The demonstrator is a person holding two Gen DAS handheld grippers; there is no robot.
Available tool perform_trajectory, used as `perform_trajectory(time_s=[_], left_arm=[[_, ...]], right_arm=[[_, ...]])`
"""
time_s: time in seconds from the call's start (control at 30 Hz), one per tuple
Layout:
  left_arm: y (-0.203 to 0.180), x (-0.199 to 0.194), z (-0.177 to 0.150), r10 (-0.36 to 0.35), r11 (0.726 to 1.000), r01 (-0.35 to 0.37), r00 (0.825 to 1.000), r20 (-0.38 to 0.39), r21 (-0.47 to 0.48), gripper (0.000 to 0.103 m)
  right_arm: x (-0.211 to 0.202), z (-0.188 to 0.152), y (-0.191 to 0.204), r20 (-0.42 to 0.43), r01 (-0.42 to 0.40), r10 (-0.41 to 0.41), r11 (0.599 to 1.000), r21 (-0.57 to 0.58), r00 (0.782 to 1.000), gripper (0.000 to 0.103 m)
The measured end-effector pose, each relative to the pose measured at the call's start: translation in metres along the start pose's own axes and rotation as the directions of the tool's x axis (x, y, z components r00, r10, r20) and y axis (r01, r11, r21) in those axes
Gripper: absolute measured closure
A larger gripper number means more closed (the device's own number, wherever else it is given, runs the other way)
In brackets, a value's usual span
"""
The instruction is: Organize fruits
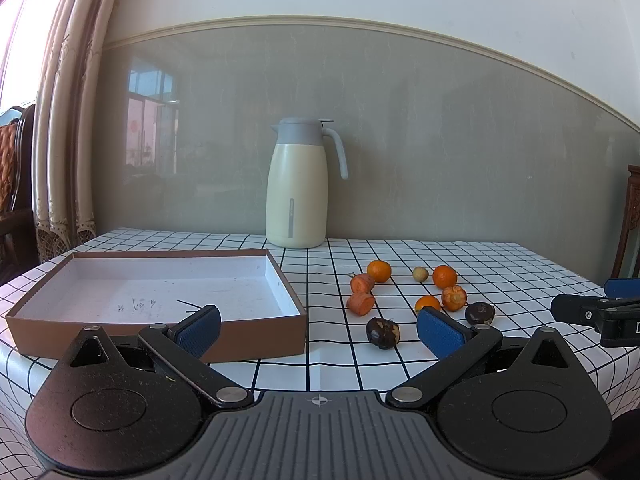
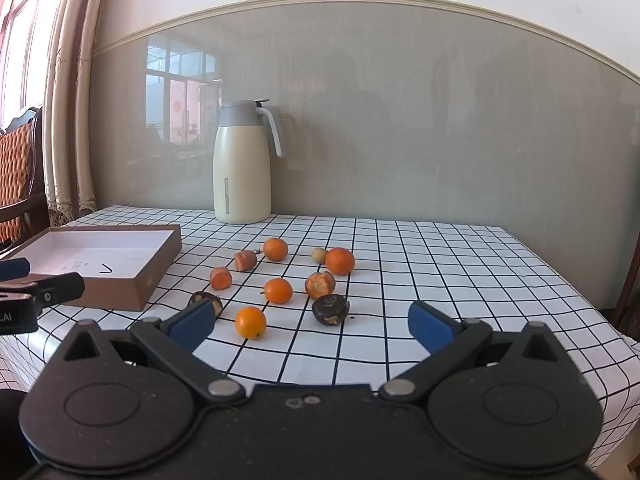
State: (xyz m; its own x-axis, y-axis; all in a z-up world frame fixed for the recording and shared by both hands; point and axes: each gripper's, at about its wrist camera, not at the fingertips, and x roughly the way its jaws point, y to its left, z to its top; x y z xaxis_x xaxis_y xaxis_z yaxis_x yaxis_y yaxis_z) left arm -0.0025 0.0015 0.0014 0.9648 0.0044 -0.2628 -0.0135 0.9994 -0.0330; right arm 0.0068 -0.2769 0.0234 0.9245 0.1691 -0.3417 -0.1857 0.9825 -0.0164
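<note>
Several small oranges (image 2: 251,322), carrot pieces (image 2: 221,277) and two dark brown fruits (image 2: 330,309) lie scattered on the checked tablecloth. An empty brown box (image 1: 160,280) with a white inside sits left of them; it also shows in the right wrist view (image 2: 120,256). My left gripper (image 1: 320,330) is open and empty, above the table's front edge between the box and the fruit. My right gripper (image 2: 310,326) is open and empty, just in front of the nearest orange. A small pale fruit (image 2: 318,255) lies at the back.
A cream thermos jug (image 1: 298,184) stands at the back by the grey wall. Curtains and a wooden chair (image 2: 20,184) are at the left. The table edge falls away at the right (image 2: 600,308).
</note>
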Motion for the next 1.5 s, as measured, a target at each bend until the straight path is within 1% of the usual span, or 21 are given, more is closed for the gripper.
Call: perform_trajectory(time_s=[0.57, 0.83, 1.23, 1.33, 1.4, 1.43, 1.5], left_arm=[[-0.0018, -0.0006, -0.0007, 0.001, 1.0, -0.001, 1.0, 0.012, 0.007, 0.0], [-0.0003, -0.0018, -0.0018, 0.002, 1.0, -0.002, 1.0, 0.015, 0.004, 0.0], [-0.0005, -0.0017, -0.0017, 0.003, 1.0, -0.003, 1.0, 0.015, 0.004, 0.0], [-0.0005, -0.0009, -0.0014, 0.003, 1.0, -0.003, 1.0, 0.011, 0.007, 0.0], [-0.001, -0.0009, -0.001, 0.004, 1.0, -0.004, 1.0, 0.008, 0.01, 0.0], [-0.0011, -0.0016, -0.0008, 0.005, 1.0, -0.005, 1.0, 0.009, 0.012, 0.0], [-0.0021, 0.0001, 0.0, 0.001, 1.0, -0.001, 1.0, 0.004, 0.02, 0.0]], right_arm=[[0.0035, 0.0004, -0.0024, 0.005, -0.01, 0.01, 1.0, -0.003, 1.0, 0.006], [-0.004, 0.0004, -0.0014, 0.012, -0.008, 0.008, 1.0, -0.001, 1.0, 0.006], [-0.0028, 0.0003, 0.0007, 0.01, -0.007, 0.007, 1.0, -0.012, 1.0, 0.006], [-0.0009, 0.0008, 0.002, -0.001, 0.009, -0.009, 1.0, -0.022, 1.0, 0.006], [-0.0015, 0.0017, 0.0018, 0.005, 0.006, -0.006, 0.999, -0.032, 1.0, 0.006], [-0.0013, 0.0021, 0.0016, 0.005, 0.001, -0.001, 0.999, -0.035, 1.0, 0.006], [0.0025, 0.0047, -0.0007, -0.009, -0.01, 0.01, 0.999, -0.034, 1.0, 0.014]])
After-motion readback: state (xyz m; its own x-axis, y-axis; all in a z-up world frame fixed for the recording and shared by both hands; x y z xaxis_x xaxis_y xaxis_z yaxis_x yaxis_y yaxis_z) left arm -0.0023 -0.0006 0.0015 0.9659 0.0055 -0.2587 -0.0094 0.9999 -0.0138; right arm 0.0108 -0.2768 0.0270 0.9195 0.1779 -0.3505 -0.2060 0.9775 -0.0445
